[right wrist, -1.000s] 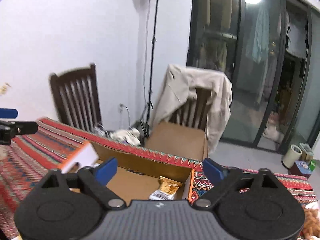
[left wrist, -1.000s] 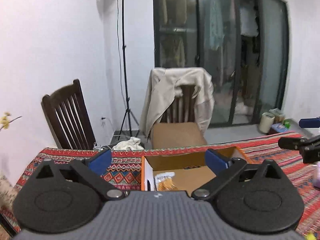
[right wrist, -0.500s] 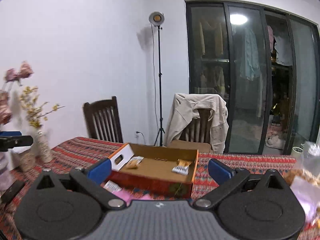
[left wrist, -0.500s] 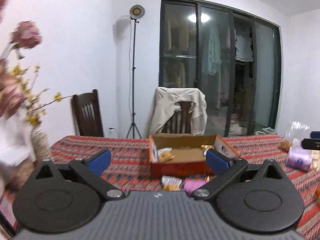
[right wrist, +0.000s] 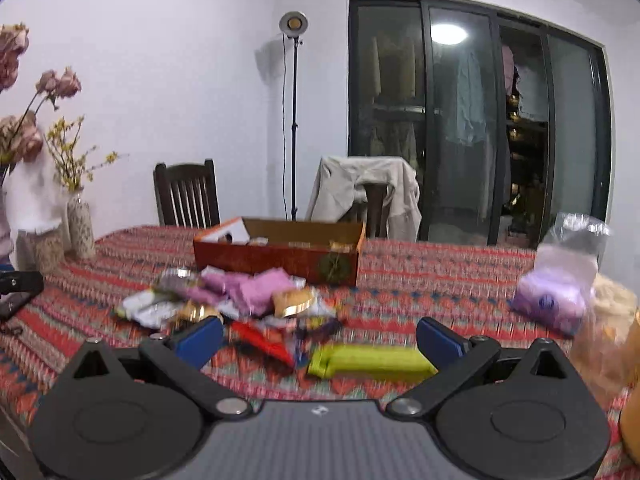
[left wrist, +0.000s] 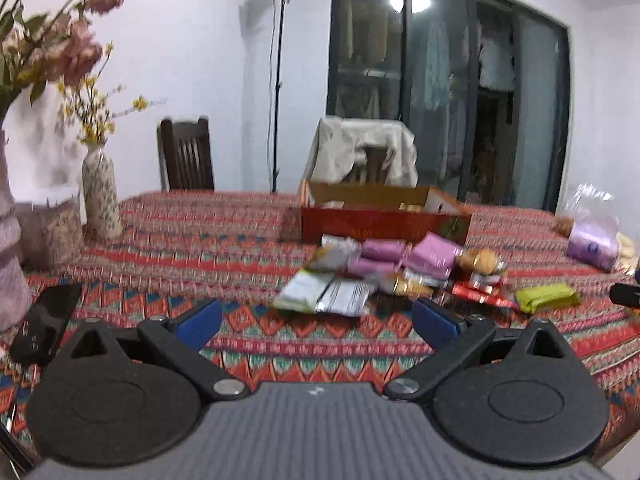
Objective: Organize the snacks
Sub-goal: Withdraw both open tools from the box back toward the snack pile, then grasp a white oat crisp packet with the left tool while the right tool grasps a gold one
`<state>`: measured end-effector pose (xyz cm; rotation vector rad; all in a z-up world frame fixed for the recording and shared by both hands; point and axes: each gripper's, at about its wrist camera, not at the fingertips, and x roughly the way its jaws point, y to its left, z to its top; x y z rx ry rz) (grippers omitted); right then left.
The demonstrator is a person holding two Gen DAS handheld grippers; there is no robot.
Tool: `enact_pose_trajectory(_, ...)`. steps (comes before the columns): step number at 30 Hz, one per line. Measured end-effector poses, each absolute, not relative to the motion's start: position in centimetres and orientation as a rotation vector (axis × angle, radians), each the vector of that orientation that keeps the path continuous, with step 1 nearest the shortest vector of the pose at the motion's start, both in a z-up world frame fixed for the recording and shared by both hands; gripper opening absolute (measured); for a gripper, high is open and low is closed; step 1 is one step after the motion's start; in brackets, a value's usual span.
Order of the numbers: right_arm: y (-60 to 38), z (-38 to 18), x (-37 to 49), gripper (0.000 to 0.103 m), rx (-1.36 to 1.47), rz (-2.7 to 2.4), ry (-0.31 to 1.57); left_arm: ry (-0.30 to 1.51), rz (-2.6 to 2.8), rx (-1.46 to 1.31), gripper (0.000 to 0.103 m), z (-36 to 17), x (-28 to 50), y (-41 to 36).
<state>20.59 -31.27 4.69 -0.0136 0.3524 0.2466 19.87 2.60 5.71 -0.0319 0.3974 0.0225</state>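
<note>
Both grippers are held wide apart and empty above the near edge of the red patterned tablecloth (left wrist: 248, 248): the left gripper (left wrist: 316, 320) faces the silver foil packets (left wrist: 328, 294), the right gripper (right wrist: 320, 338) is placed just short of the lime-green wrapped bar (right wrist: 370, 362). The loose pile of pink and foil snack packets (right wrist: 240, 294) lies just before the open red cardboard box (right wrist: 280, 258), where a few snacks are already seen, presumably as the sorting destination
</note>
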Motion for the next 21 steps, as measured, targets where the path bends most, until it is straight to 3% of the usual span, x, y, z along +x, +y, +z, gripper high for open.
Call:
enact_pose_trajectory(6, -30.7, 1.7, 22.1, 0.103, 0.008, 0.290, 0.409, 0.421, 0.043, 0.006, 0.103, 4.5, 20.8, 1.4)
enact_pose_trajectory(21, -30.8, 0.4, 26.2, 0.103, 0.095, 0.274, 0.448, 0.523, 0.030, 0.014, 0.103, 2.3, 27.4, 1.8)
